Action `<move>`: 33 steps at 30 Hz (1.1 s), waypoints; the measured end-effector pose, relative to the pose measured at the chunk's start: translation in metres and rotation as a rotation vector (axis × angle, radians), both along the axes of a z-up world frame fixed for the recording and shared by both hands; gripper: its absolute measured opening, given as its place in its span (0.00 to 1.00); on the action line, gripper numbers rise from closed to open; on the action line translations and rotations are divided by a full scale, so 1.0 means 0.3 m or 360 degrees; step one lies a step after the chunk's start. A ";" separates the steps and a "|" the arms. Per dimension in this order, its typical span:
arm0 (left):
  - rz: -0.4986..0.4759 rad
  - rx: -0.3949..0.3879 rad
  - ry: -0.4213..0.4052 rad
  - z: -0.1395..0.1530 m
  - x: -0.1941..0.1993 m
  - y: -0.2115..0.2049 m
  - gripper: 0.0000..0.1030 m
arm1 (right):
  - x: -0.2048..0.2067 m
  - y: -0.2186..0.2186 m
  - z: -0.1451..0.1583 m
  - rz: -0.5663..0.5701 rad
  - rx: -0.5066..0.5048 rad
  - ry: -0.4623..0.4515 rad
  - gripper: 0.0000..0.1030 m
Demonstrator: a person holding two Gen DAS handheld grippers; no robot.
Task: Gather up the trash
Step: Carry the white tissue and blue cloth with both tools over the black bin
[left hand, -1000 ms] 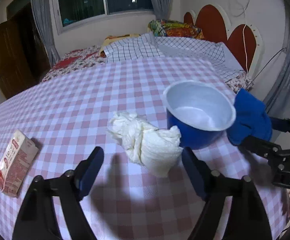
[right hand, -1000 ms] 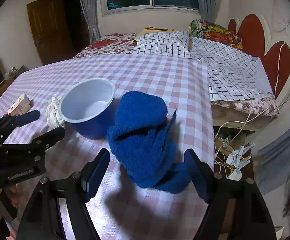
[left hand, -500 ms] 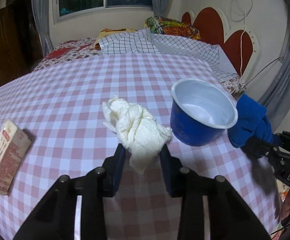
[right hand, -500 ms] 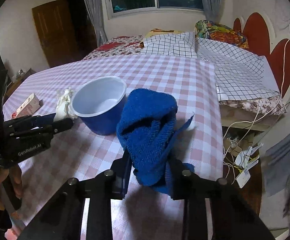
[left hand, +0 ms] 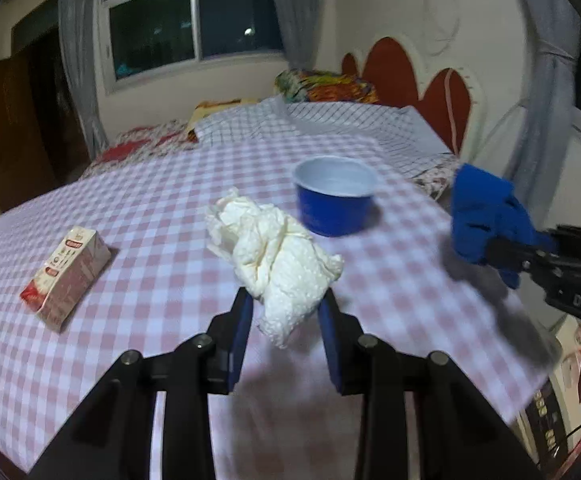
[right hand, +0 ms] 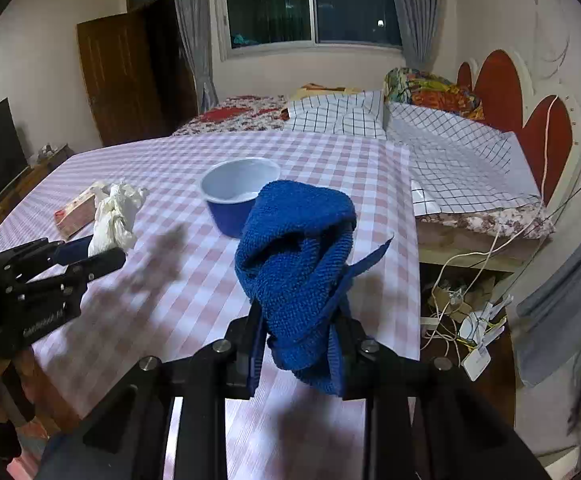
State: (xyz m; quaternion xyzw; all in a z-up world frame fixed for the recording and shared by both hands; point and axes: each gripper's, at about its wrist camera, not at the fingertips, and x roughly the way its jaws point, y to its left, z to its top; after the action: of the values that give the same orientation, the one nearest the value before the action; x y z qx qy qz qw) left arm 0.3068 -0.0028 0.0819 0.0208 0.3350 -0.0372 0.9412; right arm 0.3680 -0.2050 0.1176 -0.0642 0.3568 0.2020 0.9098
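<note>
A second ago both sets of fingers were spread around their loads on the table; now I am seeing them closed and both loads lifted off the checked cloth (left hand: 162,216).

The left gripper (left hand: 286,312) is pinching the tissue wad (left hand: 274,256) at lower centre of the left view, its lower end squeezed between the blue pads (left hand: 242,320) and the rest bulging up above them. The right gripper (right hand: 298,332) is pinching the blue rag (right hand: 298,248) at centre of the right view, most of it mounding above the fingers and a loose flap hanging below.

The blue bowl (left hand: 334,196) is sitting on the cloth beyond the tissue, upper centre, and the carton (left hand: 66,276) is lying at mid left, well apart from it.

In the right view the rag is hiding the bowl's near side, and the tissue is covering part of the carton. The right edge of the left view is blurring, so the rag there and the table edge are hard to make out. I am catching only slivers of the person's hands at the frame edges.
</note>
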 end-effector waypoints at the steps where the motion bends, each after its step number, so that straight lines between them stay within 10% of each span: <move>1: -0.0009 -0.0007 -0.0009 0.003 -0.017 -0.007 0.34 | -0.022 0.000 0.002 0.0000 0.0003 -0.0005 0.28; 17: -0.0186 -0.0056 -0.0122 0.062 -0.323 -0.122 0.34 | -0.441 -0.156 0.053 -0.0072 0.0090 -0.0112 0.28; 33: -0.0372 -0.0096 -0.0066 -0.128 -0.505 -0.390 0.34 | -0.713 -0.486 -0.066 -0.0379 0.0128 -0.0076 0.28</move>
State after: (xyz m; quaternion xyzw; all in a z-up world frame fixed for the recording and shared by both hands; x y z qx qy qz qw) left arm 0.1553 -0.1197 0.0436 0.0322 0.3095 -0.1564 0.9374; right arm 0.1540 -0.3507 0.0977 0.0103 0.3317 0.1051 0.9375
